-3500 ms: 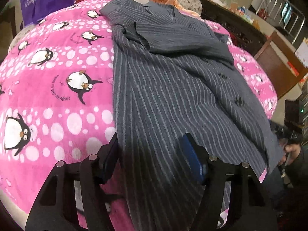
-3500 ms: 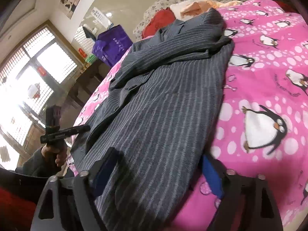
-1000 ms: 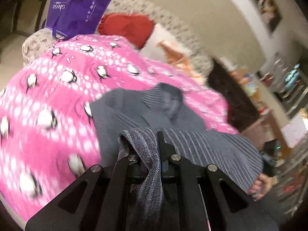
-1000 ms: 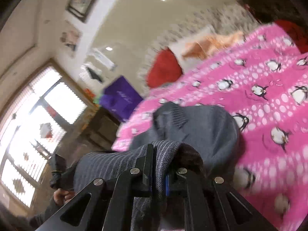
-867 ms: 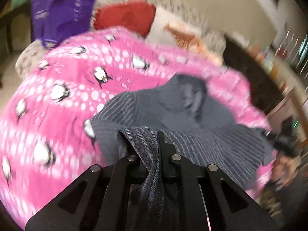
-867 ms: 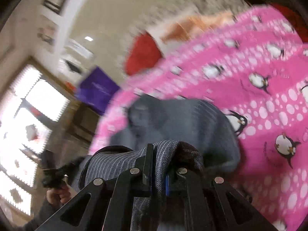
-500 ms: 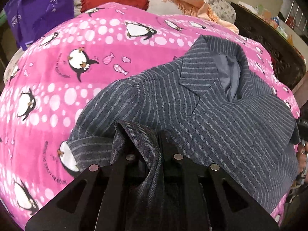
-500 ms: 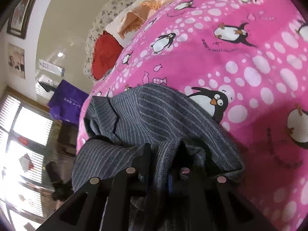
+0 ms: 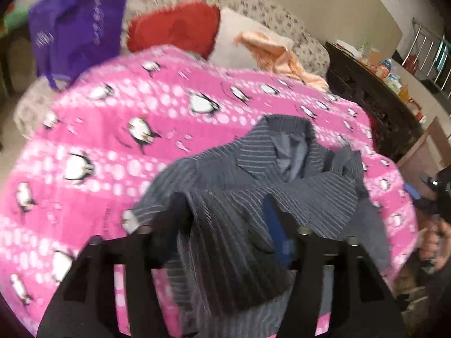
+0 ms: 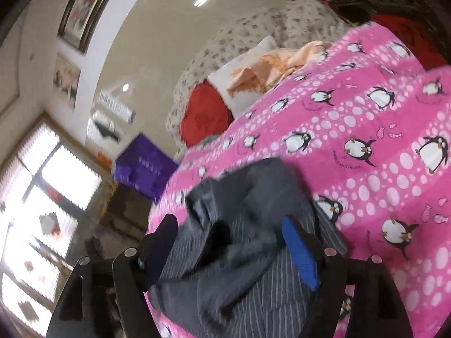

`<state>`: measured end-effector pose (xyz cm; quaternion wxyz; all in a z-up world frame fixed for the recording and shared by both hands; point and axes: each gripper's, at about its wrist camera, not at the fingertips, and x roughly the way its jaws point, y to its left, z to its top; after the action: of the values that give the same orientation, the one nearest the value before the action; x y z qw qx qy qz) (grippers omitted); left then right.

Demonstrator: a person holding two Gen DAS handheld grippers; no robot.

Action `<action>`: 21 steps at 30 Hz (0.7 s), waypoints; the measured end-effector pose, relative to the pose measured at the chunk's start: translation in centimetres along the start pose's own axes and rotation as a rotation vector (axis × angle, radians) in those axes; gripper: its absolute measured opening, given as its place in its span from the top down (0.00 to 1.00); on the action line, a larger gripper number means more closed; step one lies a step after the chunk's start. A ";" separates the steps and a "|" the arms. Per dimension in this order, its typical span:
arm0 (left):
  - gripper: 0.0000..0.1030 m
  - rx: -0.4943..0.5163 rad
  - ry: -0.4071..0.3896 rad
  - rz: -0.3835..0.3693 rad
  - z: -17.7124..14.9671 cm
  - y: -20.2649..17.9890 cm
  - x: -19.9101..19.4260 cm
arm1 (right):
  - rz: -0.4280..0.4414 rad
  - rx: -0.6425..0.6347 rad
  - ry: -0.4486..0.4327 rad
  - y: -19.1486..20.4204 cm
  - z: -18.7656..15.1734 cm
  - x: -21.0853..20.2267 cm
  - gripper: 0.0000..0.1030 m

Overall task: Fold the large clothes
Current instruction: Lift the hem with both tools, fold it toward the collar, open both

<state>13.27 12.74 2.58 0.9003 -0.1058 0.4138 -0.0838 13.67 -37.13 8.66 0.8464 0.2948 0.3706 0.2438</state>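
A grey pinstriped jacket [image 9: 253, 186] lies folded over on itself on the pink penguin blanket [image 9: 112, 146]; its collar [image 9: 284, 132] points to the far side. My left gripper [image 9: 222, 219] is open, with a fold of the jacket's hem loose between its spread fingers. In the right wrist view the jacket [image 10: 239, 253] lies bunched on the blanket [image 10: 380, 146]. My right gripper [image 10: 228, 242] is open too, its fingers either side of the cloth. Both views are blurred.
A purple bag [image 9: 76, 28], a red cushion [image 9: 174, 28], a white pillow and an orange cloth [image 9: 270, 50] lie at the bed's head. A dark cabinet [image 9: 372, 93] stands on the right. A window [image 10: 36, 214] is at the right wrist view's left.
Both grippers were shut on the jacket's hem and carried it over toward the collar. Now both have opened and let the cloth go, and they have pulled back and up.
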 end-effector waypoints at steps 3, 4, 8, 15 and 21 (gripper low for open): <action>0.42 -0.053 0.015 0.072 -0.1 1.4 0.0 | -0.061 -0.107 0.078 1.4 -1.4 1.0 0.41; 0.42 -0.073 -0.001 0.082 0.0 1.8 -0.4 | -0.084 -0.150 0.104 1.7 -2.0 1.4 0.46; 0.45 0.012 -0.090 -0.019 -1.0 -1.1 -2.9 | -0.168 -0.276 0.200 2.7 -3.7 4.1 0.63; 0.77 0.298 0.238 -0.138 -7.5 -10.3 3.8 | -0.291 -0.391 0.368 1.4 -5.7 11.2 0.67; 0.77 0.216 0.197 0.108 -3.4 -8.6 8.5 | -0.354 -0.381 0.457 -0.8 -4.4 15.9 0.67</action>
<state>15.60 1.99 -3.54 0.8646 0.0228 0.4940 -0.0895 20.07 -26.22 -2.00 0.8106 0.0004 0.5436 0.2178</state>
